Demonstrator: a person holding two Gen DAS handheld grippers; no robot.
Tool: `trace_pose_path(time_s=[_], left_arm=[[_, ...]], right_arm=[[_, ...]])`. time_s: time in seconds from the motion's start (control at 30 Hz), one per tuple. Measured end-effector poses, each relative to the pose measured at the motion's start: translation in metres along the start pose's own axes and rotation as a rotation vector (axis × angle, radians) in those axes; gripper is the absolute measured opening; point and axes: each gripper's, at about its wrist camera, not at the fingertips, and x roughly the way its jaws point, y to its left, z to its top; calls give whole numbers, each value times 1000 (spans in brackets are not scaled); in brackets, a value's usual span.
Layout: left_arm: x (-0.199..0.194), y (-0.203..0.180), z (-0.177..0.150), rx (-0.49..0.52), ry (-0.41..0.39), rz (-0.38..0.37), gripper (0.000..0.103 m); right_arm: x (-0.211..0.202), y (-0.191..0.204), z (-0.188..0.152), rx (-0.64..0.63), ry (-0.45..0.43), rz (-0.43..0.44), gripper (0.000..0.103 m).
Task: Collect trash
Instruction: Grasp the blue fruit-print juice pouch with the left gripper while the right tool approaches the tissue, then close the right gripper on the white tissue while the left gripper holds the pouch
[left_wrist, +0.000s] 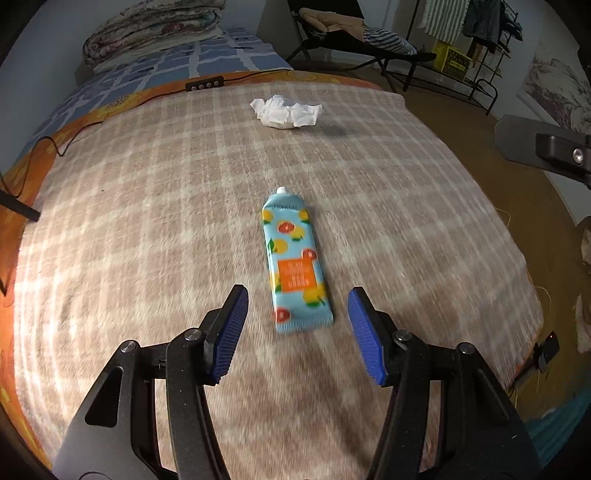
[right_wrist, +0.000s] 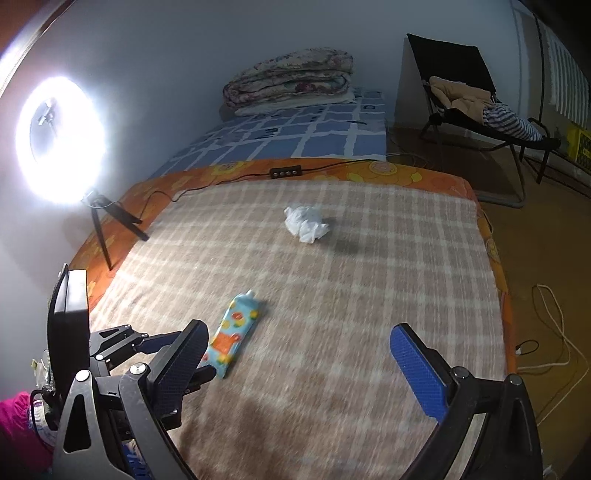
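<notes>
Currently, setting: a bed covered by a beige checked blanket (left_wrist: 147, 221), seen from two gripper cameras, both somewhat blurred.
Trash, near: a flattened blue tube (left_wrist: 295, 266) printed with citrus fruit lies on the blanket, cap end pointing far, crimped end near.
Trash, far: a crumpled white tissue (left_wrist: 286, 112) sits well beyond the tube, toward the far edge of the blanket.
Left gripper (left_wrist: 297, 328): its blue-padded fingers stand apart with nothing gripped; the tube's crimped end lies between the two fingertips in the left view, though whether they are down at its level I cannot tell.
Right gripper (right_wrist: 299, 354): fingers spread very wide and holding nothing, over bare blanket to the right of the tube.
Step in hand: by my reading, the approach to the first piece of trash, the tube, with the left gripper lined up along it.
Next move: likely lowering the left fingers astride the tube and closing across its narrow width; the flat, slippery body may call for a low, firm pinch.
Hidden or unclear: no bin or bag for the trash shows in either view. The tube's lettering is too blurred to read. A ring light (right_wrist: 61, 138) on the left glares out its own centre.
Cut off: a pink object (right_wrist: 18, 428) at the near left edge, unidentifiable.
</notes>
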Motion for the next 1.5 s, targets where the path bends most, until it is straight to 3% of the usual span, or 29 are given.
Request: trace_pose_path(time_s=[0.37,0.43,0.5,1.2,1.5], left_arm=[[30,0,16,3,11,20,56],[34,0,17,18,6,40,42],[36,1,19,20,-1,46,38],[31,35,18,2,-18,30,36],[23,50,13,-27,-16,33,36]], right_arm=[[37,-9,28,-21,18,-24,100],[43,-9,33,-28,19,-32,100],[51,-10,40,-33,21,-37,100],[147,5,86,-111,94,-107,100],[184,15,99,-106,116,-120,91]])
